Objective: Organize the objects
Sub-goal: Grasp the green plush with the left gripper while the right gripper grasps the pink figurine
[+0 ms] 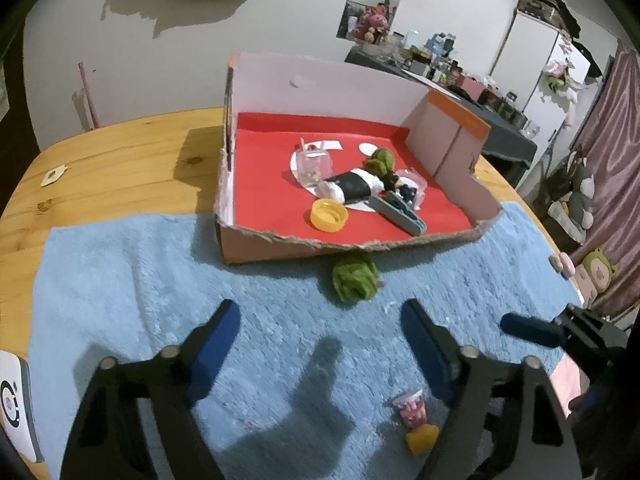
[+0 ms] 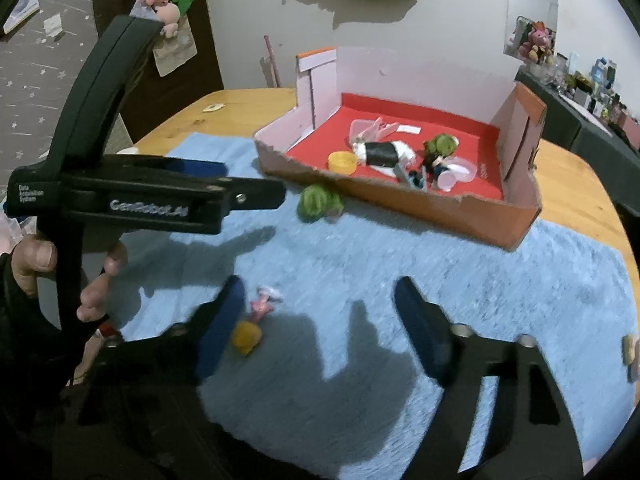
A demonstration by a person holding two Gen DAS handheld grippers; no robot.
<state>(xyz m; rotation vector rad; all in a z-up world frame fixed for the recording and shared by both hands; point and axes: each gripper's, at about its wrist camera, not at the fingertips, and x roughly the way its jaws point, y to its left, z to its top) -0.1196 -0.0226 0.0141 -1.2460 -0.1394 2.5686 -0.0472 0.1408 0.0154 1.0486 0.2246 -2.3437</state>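
Note:
A cardboard box (image 1: 280, 244) with a red floor stands on a blue towel (image 1: 160, 272). It holds a yellow cap (image 1: 329, 215), a black-and-white roll (image 1: 352, 187), clear cups and a grey-blue clip (image 1: 398, 212). A green fuzzy ball (image 1: 355, 279) lies on the towel just in front of the box; it also shows in the right wrist view (image 2: 318, 203). A small pink-and-yellow figure (image 1: 416, 424) lies near my left gripper's right finger, and near my right gripper's left finger (image 2: 252, 324). My left gripper (image 1: 320, 320) is open and empty. My right gripper (image 2: 320, 300) is open and empty.
The towel lies on a round wooden table (image 1: 120, 152). A small tag (image 1: 52, 176) lies at the table's far left. The left gripper's black body (image 2: 140, 200) fills the left of the right wrist view. A cluttered dark table (image 1: 460, 80) stands behind.

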